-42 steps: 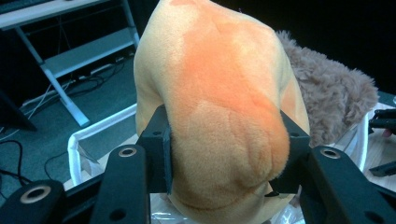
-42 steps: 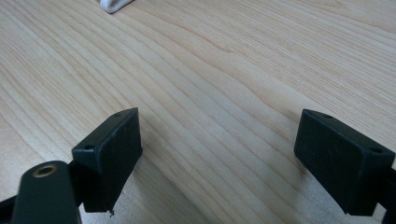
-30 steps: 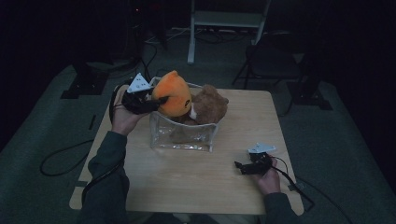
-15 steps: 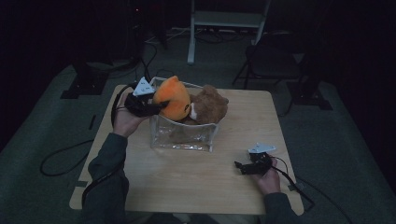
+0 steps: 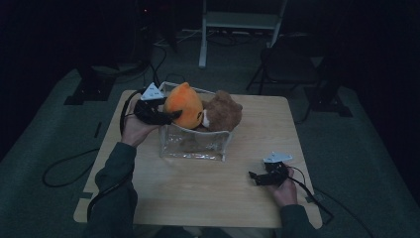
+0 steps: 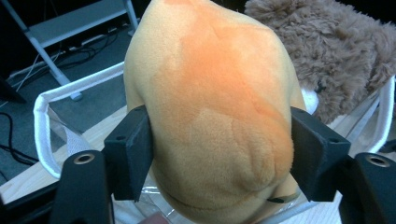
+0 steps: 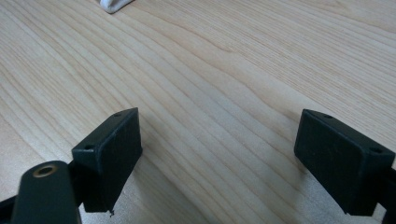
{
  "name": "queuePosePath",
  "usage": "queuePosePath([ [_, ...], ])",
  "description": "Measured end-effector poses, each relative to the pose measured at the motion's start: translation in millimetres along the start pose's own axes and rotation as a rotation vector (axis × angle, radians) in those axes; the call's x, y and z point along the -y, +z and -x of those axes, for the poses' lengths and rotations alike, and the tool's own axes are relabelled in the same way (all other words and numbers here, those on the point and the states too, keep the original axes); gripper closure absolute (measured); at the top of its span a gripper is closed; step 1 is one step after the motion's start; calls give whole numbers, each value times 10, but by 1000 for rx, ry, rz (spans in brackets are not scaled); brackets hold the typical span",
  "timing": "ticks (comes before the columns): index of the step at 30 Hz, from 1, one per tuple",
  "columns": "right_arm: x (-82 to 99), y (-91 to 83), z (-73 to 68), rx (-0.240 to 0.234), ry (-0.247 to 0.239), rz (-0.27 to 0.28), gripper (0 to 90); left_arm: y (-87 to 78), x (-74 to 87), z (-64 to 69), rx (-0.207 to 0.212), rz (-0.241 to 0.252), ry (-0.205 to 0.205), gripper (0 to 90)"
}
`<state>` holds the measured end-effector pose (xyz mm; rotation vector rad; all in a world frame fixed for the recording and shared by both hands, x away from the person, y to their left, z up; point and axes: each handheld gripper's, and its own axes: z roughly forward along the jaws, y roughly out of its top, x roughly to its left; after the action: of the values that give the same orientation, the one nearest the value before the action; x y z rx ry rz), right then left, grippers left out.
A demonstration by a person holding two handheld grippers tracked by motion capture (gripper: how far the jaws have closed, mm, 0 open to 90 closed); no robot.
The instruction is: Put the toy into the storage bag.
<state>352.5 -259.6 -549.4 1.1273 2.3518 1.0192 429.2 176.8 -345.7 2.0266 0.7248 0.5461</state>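
We saw the orange plush toy [image 5: 184, 105] sitting in the clear bag [image 5: 194, 144] at the far middle of the wooden table [image 5: 198, 188], leaning against the brown plush toy [image 5: 223, 111] that shared the bag on its right. The left gripper [image 5: 171, 115] reached in from the bag's left side, and its jaws had just been opening, with the orange toy between them. In the left gripper view, the orange plush toy [image 6: 210, 107] bulged between the two black pads [image 6: 130, 149], which touched its sides; we could not tell whether they pressed on it. The bag's white rim [image 6: 44, 121] ran behind and below it. The right gripper [image 5: 255, 177] lay well apart from the bag, near the table's front right, and its jaws stood spread wide over bare wood [image 7: 210, 84], holding nothing.
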Motion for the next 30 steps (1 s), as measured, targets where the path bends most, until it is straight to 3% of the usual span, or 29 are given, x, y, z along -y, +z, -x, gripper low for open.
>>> queuePosePath([
  [5,0,0,0,0,0,0,143,11,23,-6,-3,30,-24,284],
  [10,0,0,0,0,0,0,143,13,26,16,-20,40,-17,314],
  [14,0,0,1,1,-2,1,143,17,35,40,-61,16,5,420],
  [17,0,0,1,1,-2,1,143,86,52,95,-80,-49,56,431],
  [23,0,0,1,1,-2,1,143,197,91,165,-61,-78,68,405],
  [30,0,0,2,0,-2,1,143,176,136,166,-37,-51,42,298],
])
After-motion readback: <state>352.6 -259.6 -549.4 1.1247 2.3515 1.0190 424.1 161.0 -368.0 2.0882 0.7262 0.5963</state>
